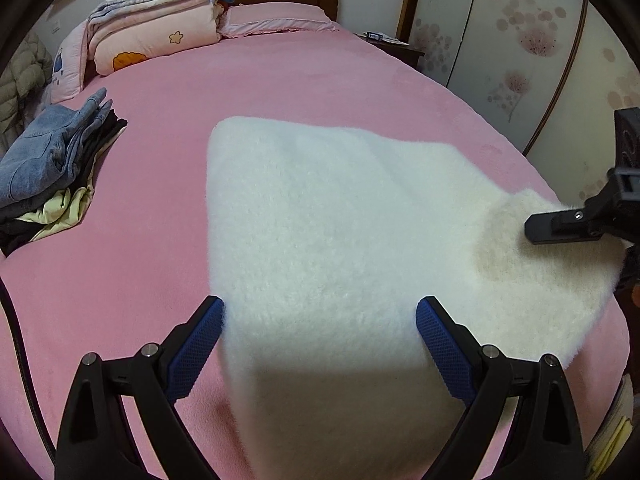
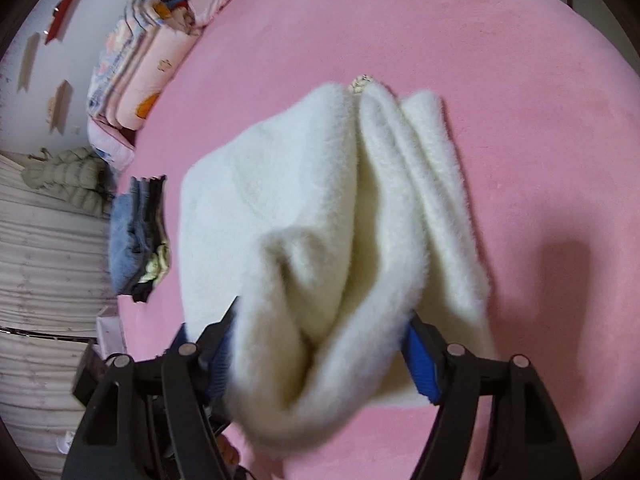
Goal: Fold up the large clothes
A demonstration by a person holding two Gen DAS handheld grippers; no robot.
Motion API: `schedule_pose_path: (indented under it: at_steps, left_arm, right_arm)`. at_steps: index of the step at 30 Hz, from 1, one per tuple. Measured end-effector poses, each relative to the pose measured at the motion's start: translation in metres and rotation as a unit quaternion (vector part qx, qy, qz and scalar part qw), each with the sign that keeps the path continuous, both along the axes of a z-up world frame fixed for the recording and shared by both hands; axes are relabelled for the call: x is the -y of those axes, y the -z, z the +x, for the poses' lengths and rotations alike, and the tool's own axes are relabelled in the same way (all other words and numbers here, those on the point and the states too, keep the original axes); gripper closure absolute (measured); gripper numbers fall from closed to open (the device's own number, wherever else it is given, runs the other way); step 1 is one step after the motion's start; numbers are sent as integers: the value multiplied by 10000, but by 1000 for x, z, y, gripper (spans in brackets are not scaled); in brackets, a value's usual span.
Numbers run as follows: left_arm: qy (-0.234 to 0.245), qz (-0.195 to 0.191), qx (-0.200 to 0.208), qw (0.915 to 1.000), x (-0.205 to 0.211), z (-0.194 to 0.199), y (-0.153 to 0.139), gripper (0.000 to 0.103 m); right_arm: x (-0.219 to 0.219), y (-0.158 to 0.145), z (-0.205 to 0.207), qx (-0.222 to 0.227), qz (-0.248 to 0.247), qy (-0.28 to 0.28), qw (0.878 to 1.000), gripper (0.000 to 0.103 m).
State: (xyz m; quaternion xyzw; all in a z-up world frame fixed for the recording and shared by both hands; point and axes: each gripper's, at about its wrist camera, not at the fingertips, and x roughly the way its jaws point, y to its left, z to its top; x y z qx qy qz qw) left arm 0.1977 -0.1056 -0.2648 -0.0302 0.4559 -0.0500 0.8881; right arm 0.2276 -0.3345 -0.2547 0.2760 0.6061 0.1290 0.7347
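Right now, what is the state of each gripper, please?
Left gripper: open, astride the white fleece garment.
Right gripper: wide, bunched fleece between its pads; grip cannot be told.

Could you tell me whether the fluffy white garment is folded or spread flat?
Folded: the fluffy white garment shows stacked layers along one edge.

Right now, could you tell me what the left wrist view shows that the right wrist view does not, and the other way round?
Only the left wrist view shows the wardrobe doors, the nightstand and the right gripper from the side, over the white fleece garment.

Only the right wrist view shows the garment's bunched folds between the right gripper's spread fingers, and the wall shelves.

Both show the pink bed, the folded quilt, the stack of jeans and dark clothes and the puffer jacket.
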Motion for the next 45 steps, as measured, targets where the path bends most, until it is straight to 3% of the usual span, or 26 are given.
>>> schedule_pose_path:
  at_steps: [1,3,6,11,14,17,19,21,24,28,32,40,43,45]
  left_arm:
    - [-8,-40,-17,10000,-1,1,-1,8]
    - [0,-92,-43,9999,-1,1,-3,8]
    - [30,-167,-26,9999,-1,3,-8,8]
    - [306,-502,181,9981,11,2,-27,8]
    - [443,-343,202,9982,27,2,-22,8]
    - [546,475,271,9970,49,2,-3,8]
    - [727,1213,463,9889,66,-5,11,8]
    - [790,1442,586,9846,72,-10,14,8]
    - [775,1105,433,9899,62,-9,6,8]
    - [611,586,181,9962,41,-11,-16,8]
    - [275,141,-32,9995,12,-13,-35,8]
    - [-259,-849,123,9960,-28,-2,-68,8]
    - [-259,-1009,261,9942,-25,15,-72,8]
    - [-141,-1242,365,9915,-18,28,-72,8]
  right_arm:
    - [0,1,1,44,-63,-19,10000,36]
    - [1,-1,2,207,-139,-159,9996,73]
    - [6,-4,-3,409,-194,-291,9985,79]
    - [18,-37,-31,1405,-518,-423,9878,82]
    - [32,-28,-42,1564,-769,-226,9844,82]
    - [48,24,-39,1056,-715,-136,9917,81]
    - [53,40,-41,1110,-635,-105,9917,78]
    - [50,37,-45,1262,-885,-121,9880,62]
    - [50,30,-50,1239,-1200,-57,9850,43]
    - [60,14,-56,1166,-1155,115,9864,43]
    - [60,-16,-61,1469,-1450,131,9784,43]
    - [15,-65,-58,2634,-2116,-433,9402,43]
    - [-3,-58,-34,2621,-2099,-677,9395,54]
    - [-10,-49,-16,2459,-1923,-797,9467,71]
